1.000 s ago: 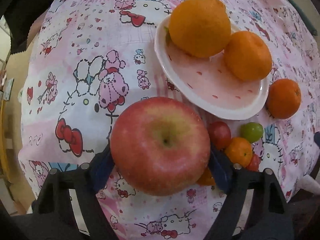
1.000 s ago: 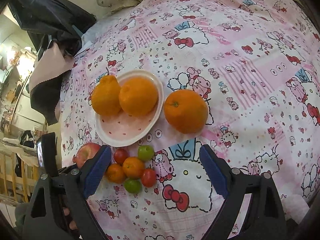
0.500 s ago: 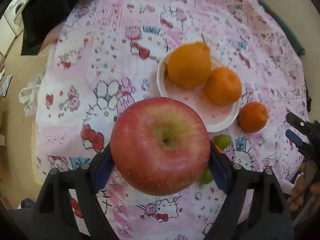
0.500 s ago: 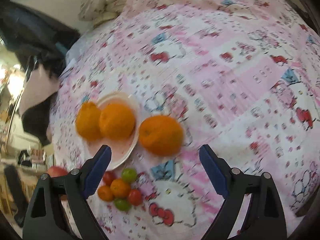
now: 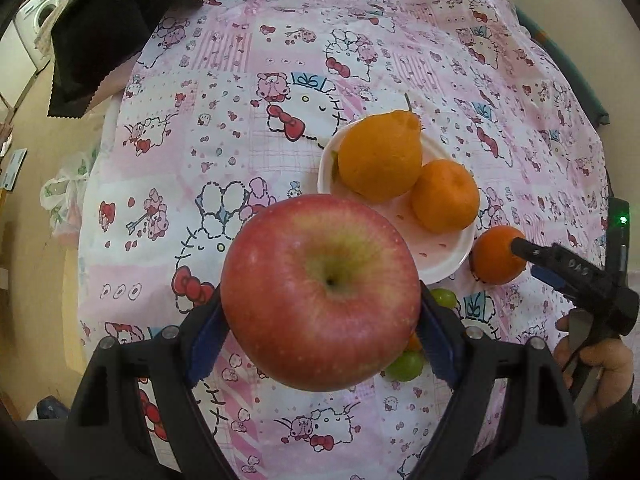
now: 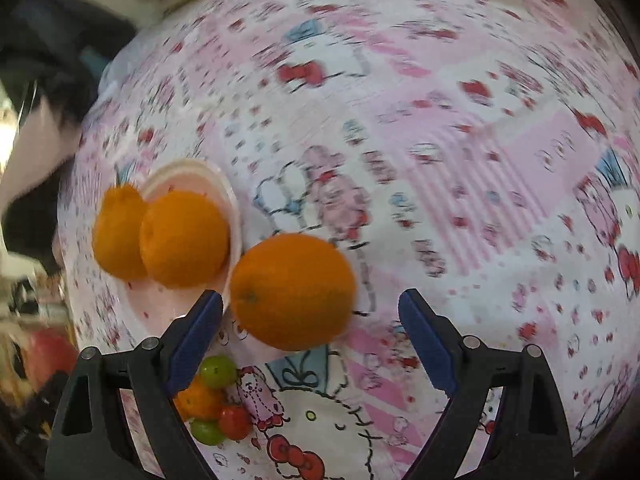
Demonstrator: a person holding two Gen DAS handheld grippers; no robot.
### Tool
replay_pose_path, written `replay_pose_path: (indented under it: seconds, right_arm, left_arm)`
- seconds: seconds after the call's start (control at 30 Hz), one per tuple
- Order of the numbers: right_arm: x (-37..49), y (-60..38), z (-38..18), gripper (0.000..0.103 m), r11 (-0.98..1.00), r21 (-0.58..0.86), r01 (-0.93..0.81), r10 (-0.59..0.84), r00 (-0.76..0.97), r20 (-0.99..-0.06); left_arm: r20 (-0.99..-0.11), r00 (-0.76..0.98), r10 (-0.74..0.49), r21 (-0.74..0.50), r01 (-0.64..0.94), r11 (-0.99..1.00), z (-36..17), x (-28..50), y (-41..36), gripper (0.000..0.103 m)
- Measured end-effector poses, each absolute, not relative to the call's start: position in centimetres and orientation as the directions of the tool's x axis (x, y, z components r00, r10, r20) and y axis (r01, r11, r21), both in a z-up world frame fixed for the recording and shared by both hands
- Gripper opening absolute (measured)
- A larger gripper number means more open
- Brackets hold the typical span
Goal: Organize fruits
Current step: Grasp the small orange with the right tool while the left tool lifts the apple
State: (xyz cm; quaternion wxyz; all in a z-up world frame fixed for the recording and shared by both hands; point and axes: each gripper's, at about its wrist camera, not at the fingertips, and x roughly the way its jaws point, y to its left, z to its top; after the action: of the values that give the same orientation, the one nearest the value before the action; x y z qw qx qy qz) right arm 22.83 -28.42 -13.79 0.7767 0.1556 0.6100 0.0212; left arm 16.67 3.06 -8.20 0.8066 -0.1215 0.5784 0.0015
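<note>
My left gripper [image 5: 320, 324] is shut on a big red apple [image 5: 320, 292] and holds it high above the table. A white plate [image 5: 448, 256] holds a pear-shaped orange fruit [image 5: 380, 158] and a round orange [image 5: 446, 196]. A loose orange [image 5: 494, 256] lies beside the plate's right edge. My right gripper [image 6: 310, 332] is open, low over that loose orange [image 6: 292, 292], which sits between its fingers, apart from both. The right gripper also shows in the left wrist view [image 5: 536, 260]. The plate [image 6: 230, 200] is to its left.
A cluster of small green, orange and red fruits [image 6: 214, 404] lies below the plate, partly hidden by the apple in the left wrist view [image 5: 408, 364]. A black and pink cloth [image 5: 100, 32] hangs at the table's far left. The Hello Kitty tablecloth [image 5: 240, 128] covers the table.
My left gripper has risen with the apple, so the table looks farther away. My right gripper has moved down and closer to the loose orange, staying open.
</note>
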Motion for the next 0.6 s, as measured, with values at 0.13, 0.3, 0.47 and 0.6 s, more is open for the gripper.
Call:
replay_pose_path:
  seconds: [0.13,0.3,0.47,0.6]
  right_arm:
    - [24.0,-25.5,-14.8,0.092,0.987,0.156,0.051,0.14,0.229,-0.963]
    - [24.3,-24.4,-15.8,0.075,0.999,0.043,-0.008,0.043,0.218,-0.975]
    - [24.1,-25.5,-15.5,0.073,0.996,0.091,0.009,0.087,0.228,-0.97]
    - [23.1,-26.4,-13.8,0.073,0.988,0.149,0.036,0.135,0.262,-0.956]
  left_arm:
    - [-0.938,0.32,-0.137,-0.193,-0.151,0.97,-8.6,16.8,3.2,0.081]
    - [-0.94,0.312,-0.136,-0.191,-0.15,0.97,-9.1,16.9,3.1,0.081]
    - [-0.94,0.311,-0.139,-0.193,-0.149,0.97,-9.1,17.1,2.8,0.081]
    - [-0.938,0.317,-0.143,-0.197,-0.145,0.97,-8.9,17.0,2.8,0.081]
